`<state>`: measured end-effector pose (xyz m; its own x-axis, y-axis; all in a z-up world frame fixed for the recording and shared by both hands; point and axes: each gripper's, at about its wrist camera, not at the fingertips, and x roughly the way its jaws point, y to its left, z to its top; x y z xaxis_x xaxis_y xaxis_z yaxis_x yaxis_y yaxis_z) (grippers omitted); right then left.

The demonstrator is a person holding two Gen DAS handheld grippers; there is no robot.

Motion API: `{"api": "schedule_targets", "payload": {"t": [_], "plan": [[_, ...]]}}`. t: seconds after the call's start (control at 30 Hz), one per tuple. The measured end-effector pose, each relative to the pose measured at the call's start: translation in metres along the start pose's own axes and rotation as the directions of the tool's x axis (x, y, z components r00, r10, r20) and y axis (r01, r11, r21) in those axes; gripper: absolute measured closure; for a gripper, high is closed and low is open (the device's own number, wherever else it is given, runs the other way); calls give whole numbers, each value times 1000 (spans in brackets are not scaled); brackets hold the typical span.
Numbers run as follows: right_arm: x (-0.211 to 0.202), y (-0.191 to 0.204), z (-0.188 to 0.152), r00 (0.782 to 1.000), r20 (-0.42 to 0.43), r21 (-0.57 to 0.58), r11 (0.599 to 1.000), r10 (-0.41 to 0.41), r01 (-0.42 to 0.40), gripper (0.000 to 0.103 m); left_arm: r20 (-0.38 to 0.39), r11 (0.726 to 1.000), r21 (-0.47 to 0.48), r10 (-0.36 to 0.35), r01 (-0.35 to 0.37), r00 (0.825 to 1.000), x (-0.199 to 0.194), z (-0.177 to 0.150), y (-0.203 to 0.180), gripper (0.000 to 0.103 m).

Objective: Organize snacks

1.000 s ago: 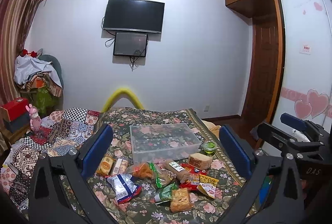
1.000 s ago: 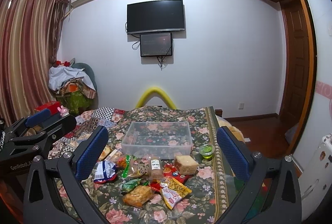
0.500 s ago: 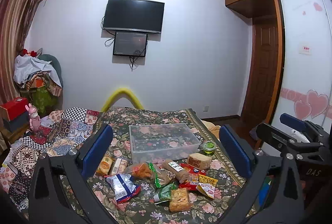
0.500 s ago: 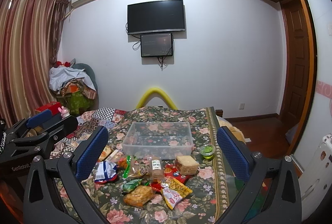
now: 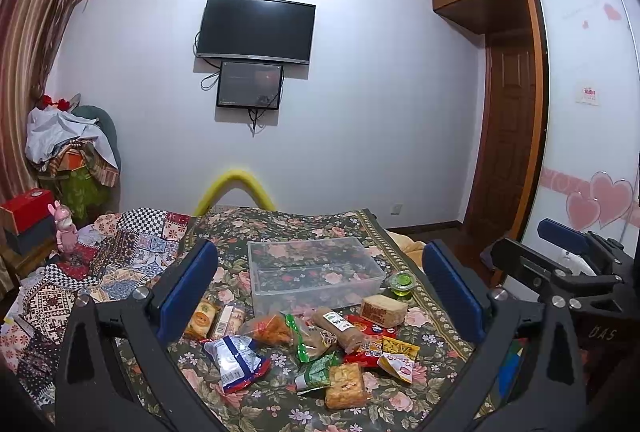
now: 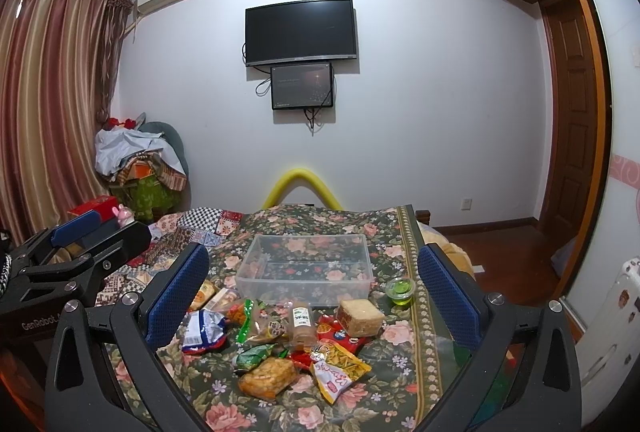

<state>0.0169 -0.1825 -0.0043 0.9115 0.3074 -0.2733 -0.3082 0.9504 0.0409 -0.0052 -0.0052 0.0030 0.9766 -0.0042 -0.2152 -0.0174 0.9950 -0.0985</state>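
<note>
A clear plastic bin (image 5: pixel 312 274) (image 6: pixel 306 272) stands empty on the floral cloth. In front of it lie several snacks: a blue-white bag (image 5: pixel 236 356) (image 6: pixel 202 330), an orange fried pack (image 5: pixel 346 386) (image 6: pixel 270 378), a brown roll (image 5: pixel 340 326) (image 6: pixel 302 324), a cake slice (image 5: pixel 384 310) (image 6: pixel 360 318), a yellow bag (image 6: pixel 338 364) and a green jelly cup (image 5: pixel 402 284) (image 6: pixel 400 290). My left gripper (image 5: pixel 320 288) is open and empty above the pile. My right gripper (image 6: pixel 314 284) is open and empty too, beside the left one.
A patchwork quilt (image 5: pixel 104 264) lies left of the cloth. A chair heaped with clothes (image 6: pixel 140 164) and a red box (image 5: pixel 26 204) stand at the left wall. A wooden door (image 6: pixel 576 136) and a wardrobe (image 5: pixel 584 120) are on the right. A yellow arch (image 5: pixel 236 186) rises behind the bed.
</note>
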Motion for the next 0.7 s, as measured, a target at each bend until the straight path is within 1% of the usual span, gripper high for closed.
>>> {"api": "schedule_targets", "payload": {"t": [0.3, 0.5, 0.7], "plan": [[6, 0, -3, 1000, -15, 2, 1000, -2, 2, 0, -18, 1000, 0, 4, -4, 1000, 8, -3, 3, 0], [20, -7, -13, 999, -48, -2, 1000, -19, 19, 0, -50, 1000, 18, 14, -13, 999, 22, -14, 14, 0], [45, -24, -37, 988, -147, -6, 998, -56, 56, 0, -135, 1000, 11, 31, -29, 990, 45, -35, 38, 0]]}}
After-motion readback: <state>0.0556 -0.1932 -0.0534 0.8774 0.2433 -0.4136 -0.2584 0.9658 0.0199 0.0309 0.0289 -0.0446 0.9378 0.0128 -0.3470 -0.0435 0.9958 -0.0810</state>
